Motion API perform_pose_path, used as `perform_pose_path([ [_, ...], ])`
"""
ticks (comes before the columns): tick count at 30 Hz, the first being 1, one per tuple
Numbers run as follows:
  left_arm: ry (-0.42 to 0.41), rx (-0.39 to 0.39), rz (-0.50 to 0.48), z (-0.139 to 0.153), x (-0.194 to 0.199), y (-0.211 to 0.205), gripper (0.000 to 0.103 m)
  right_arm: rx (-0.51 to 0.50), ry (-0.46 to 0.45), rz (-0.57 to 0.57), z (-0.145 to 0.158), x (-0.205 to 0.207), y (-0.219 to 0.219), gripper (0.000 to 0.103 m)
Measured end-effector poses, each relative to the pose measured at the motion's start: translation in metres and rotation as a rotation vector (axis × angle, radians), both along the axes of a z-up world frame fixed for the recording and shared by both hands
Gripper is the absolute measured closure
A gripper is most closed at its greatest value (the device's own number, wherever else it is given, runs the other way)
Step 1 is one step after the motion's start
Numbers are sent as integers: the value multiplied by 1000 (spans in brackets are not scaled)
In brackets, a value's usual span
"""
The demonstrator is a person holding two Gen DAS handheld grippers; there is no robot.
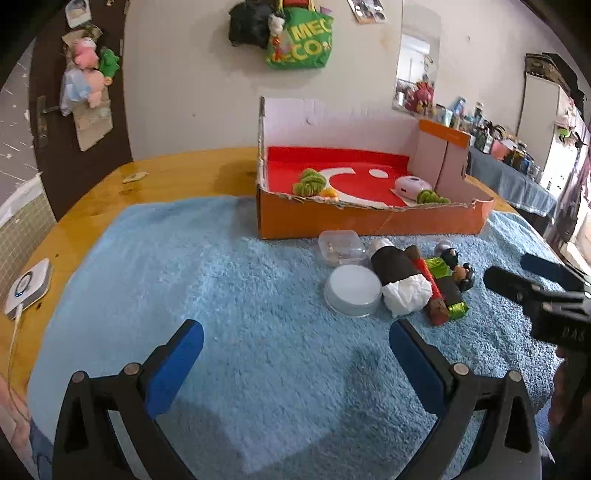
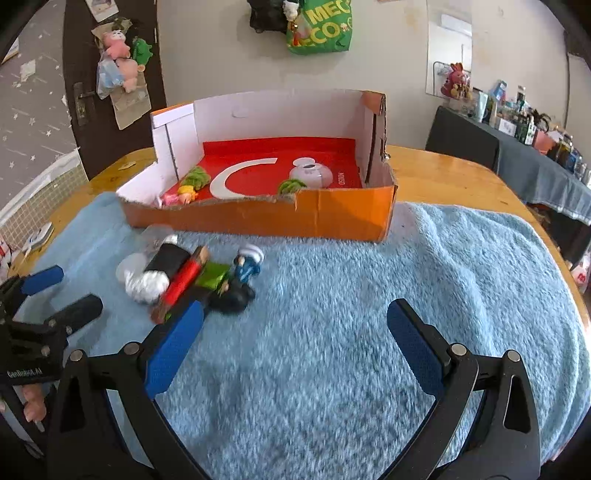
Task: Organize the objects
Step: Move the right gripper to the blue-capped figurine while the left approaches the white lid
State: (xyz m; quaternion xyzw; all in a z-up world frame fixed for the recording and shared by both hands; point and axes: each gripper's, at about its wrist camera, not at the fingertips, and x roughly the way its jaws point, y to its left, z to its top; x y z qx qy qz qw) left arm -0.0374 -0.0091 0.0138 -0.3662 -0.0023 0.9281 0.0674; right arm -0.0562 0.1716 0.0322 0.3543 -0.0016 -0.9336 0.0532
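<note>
Left wrist view: my left claw (image 1: 295,354) hung wide apart over the blue fluffy towel (image 1: 229,280), holding nothing. The towel covered most of a glossy wooden table (image 1: 177,166). At the far side stood the orange cardboard box (image 1: 369,221), red inside, with green knitted bits (image 1: 309,181) and a white round gadget (image 1: 412,186) in it. Just in front of the box lay the pile: a clear plastic case (image 1: 339,246), a white round lid (image 1: 352,290), a black-and-white roll (image 1: 400,280) and small figurines (image 1: 458,275), all close together.

From the right wrist, my right claw (image 2: 295,341) was wide as well, empty, its left pad near the pile. A green bag (image 2: 320,27) hung on the pale wall, plush toys (image 2: 120,61) on the dark door, and a cluttered side table (image 2: 524,155) stood to the right.
</note>
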Motion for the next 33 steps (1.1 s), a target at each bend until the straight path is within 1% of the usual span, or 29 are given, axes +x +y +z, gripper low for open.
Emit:
perform_pose_path([
  [5,-49,-18,-62,-3,-17,5,4,6,-45,-5,1,-19,-1,1],
  [9,-79,-43,-109,-5,-30,10,7,38,-80,-8,-1,-30,-5,1],
  [16,-119,-63,-154,-7,-46,15,8,105,-134,9,-6,-40,-14,2],
  [20,-127,-57,-166,-5,-52,15,12,108,-151,17,-8,-44,-14,3],
  [21,-129,-52,-168,-5,-52,15,12,104,-153,23,-8,-44,-14,4],
  [22,-129,-47,-168,-4,-53,14,12,99,-157,31,-8,-44,-14,9],
  [23,-129,-43,-170,-4,-54,14,15,95,-159,41,-8,-44,-15,13],
  [24,-127,-42,-170,-4,-54,15,18,92,-160,51,-8,-43,-15,16],
  [26,-124,-42,-170,-3,-54,16,19,86,-162,76,-7,-41,-17,26],
  [27,-122,-41,-171,-3,-54,17,20,83,-164,90,-6,-41,-18,28],
  [29,-118,-37,-170,-3,-54,17,22,78,-163,111,-6,-39,-19,37],
  [33,-112,-34,-171,-3,-53,18,26,71,-165,135,-6,-37,-19,39],
])
